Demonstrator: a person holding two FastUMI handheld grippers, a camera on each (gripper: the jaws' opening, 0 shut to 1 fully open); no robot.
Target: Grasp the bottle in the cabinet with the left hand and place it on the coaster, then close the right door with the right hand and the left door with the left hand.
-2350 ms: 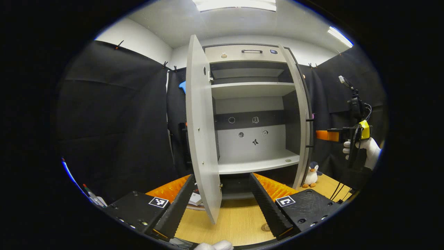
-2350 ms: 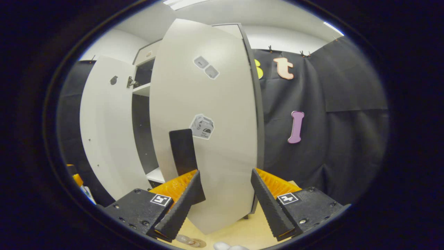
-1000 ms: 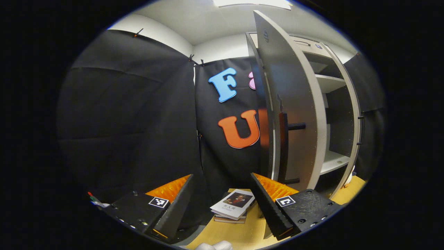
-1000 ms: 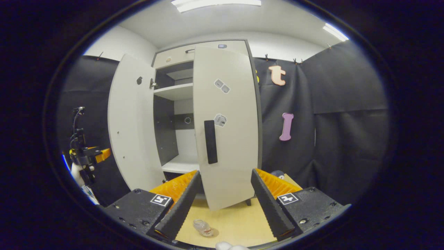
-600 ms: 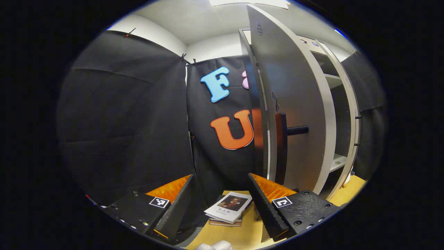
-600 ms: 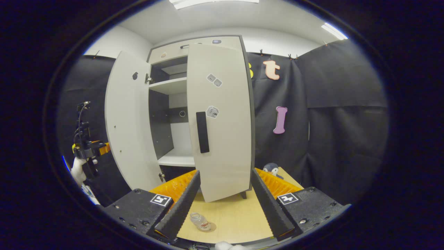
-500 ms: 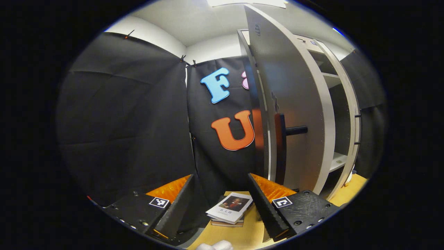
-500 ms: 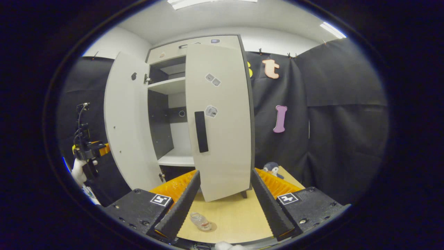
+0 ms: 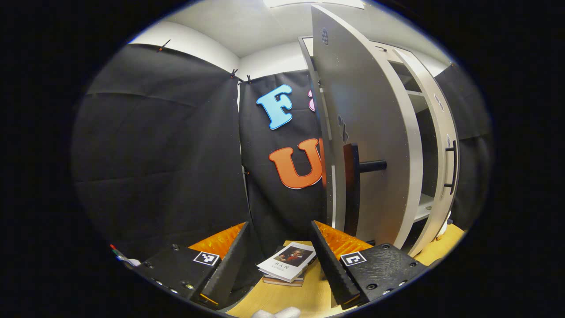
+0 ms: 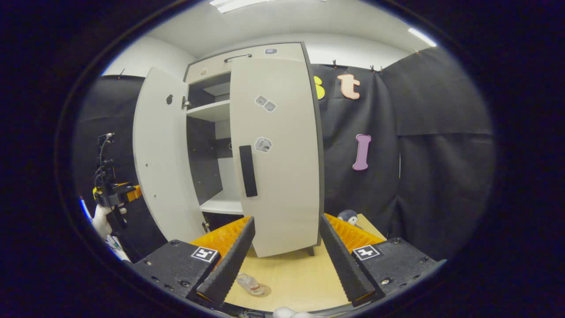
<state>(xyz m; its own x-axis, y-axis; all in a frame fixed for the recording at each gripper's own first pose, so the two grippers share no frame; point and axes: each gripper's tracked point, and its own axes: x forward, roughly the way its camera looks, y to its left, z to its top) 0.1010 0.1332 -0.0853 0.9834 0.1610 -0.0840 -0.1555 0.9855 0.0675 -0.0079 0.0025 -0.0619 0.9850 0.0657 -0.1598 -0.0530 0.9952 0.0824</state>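
In the right gripper view the grey cabinet's right door (image 10: 278,154) with its black handle (image 10: 248,171) stands almost shut. The left door (image 10: 154,163) stands wide open. A small clear bottle (image 10: 248,282) sits on the round coaster (image 10: 261,290) on the wooden table, low between my fingers. My right gripper (image 10: 286,219) is open, well back from the door. The left gripper (image 10: 115,193), held by a gloved hand (image 10: 101,223), hangs beyond the left door. In the left gripper view my left gripper (image 9: 278,223) is open, facing the left door's outer face (image 9: 371,132) and its black handle (image 9: 352,190).
A stack of books (image 9: 287,266) lies on the table (image 9: 304,296) below the left gripper. A penguin toy (image 10: 348,216) stands by the cabinet's right side. Black cloth walls close in on both sides. The right door's edge and handle (image 9: 450,168) show past the left door.
The right door has swung further towards shut and the right gripper has drawn back from it. The left gripper has come round to the left door's outer side and edged closer.
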